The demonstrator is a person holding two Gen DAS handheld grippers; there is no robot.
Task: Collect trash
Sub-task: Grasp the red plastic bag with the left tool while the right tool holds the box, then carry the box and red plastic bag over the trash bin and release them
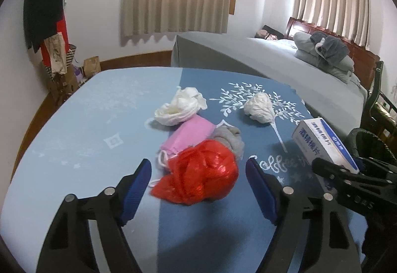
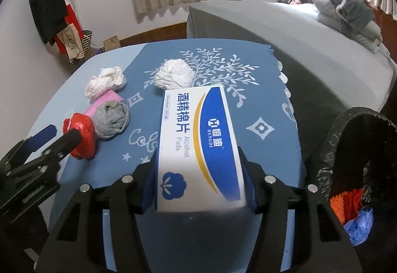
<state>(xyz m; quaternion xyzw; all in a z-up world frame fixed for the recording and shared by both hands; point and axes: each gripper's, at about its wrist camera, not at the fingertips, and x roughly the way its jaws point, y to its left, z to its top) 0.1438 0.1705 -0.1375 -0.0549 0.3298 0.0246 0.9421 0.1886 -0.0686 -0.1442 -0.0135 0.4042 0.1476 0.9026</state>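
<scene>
The right gripper point(image 2: 199, 173) is clamping an alcohol-pad box point(image 2: 198, 146) between its blue pads and is carrying it above the blue tablecloth point(image 2: 268, 104); the black-lined trash bin point(image 2: 347, 139) is standing at about 3 o'clock of the box, already holding an orange item and a blue glove-like item. The left gripper point(image 1: 198, 173) is hanging with its jaws spread wide on either side of a crumpled red plastic bag point(image 1: 198, 172), not yet closing on it. To do this step well, the right gripper is probably best swinging toward 3 o'clock until the box is fully over the bin's mouth before letting go, keeping the box level so it is not catching the liner rim. The left jaws should be closing low on the bag's bulk, clear of the pink face mask point(image 1: 189, 136) touching it at 11 o'clock and the grey rolled sock point(image 1: 229, 140) at 1 o'clock. The box is reading "Alcohol Pads", "酒精棉片" and "恒迪 HENGDI"; the tablecloth is showing partial script, seemingly "Coffee".
</scene>
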